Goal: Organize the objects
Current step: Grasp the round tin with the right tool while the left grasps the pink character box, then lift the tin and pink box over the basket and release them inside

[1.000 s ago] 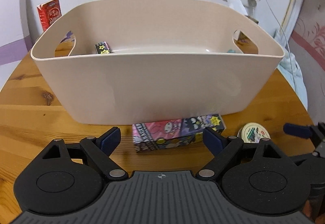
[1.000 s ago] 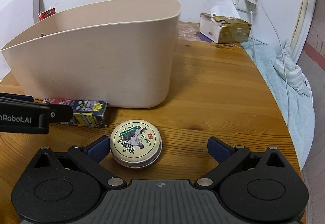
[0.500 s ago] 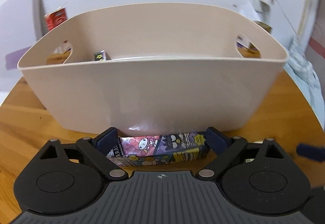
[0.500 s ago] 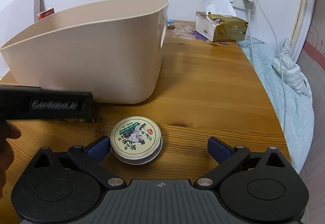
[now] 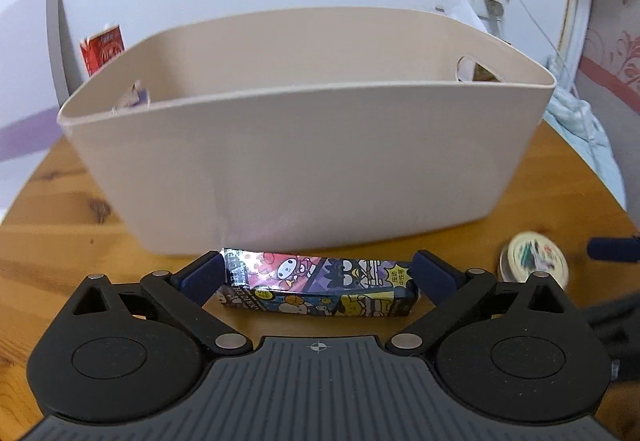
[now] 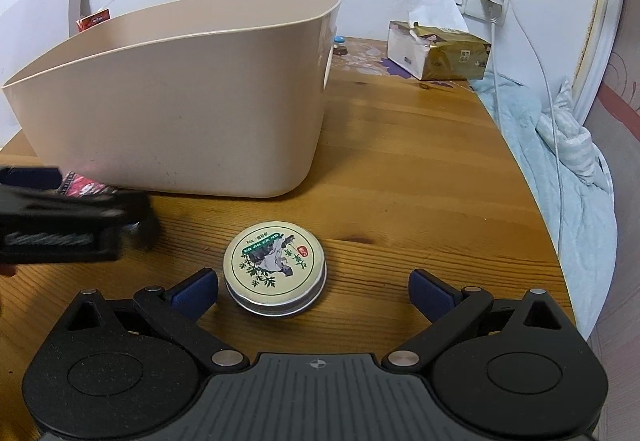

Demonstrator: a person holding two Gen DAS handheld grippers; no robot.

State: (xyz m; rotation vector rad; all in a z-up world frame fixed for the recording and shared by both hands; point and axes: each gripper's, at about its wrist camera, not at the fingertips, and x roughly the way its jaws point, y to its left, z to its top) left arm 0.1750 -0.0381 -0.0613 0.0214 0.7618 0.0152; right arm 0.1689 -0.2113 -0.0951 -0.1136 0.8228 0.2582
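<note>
A long cartoon-printed box [image 5: 320,287] lies on the wooden table in front of a beige plastic basket [image 5: 312,165]. My left gripper [image 5: 318,277] spans the box lengthwise, with a blue pad at each end of it. In the right wrist view my right gripper [image 6: 312,291] is open around a round cream tin [image 6: 275,268], which sits close to the left pad. The tin also shows in the left wrist view [image 5: 534,259]. The left gripper's body [image 6: 68,229] shows at the left of the right wrist view, in front of the basket [image 6: 180,113].
A gold tissue box [image 6: 438,49] stands at the back by the wall socket. A red carton [image 5: 102,51] stands behind the basket. A light blue cloth [image 6: 568,177] hangs past the table's right edge. A white charger cable runs down the wall.
My left gripper has moved forward over the cartoon box and its pads now sit at the box's ends. My right gripper has edged closer to the tin.
</note>
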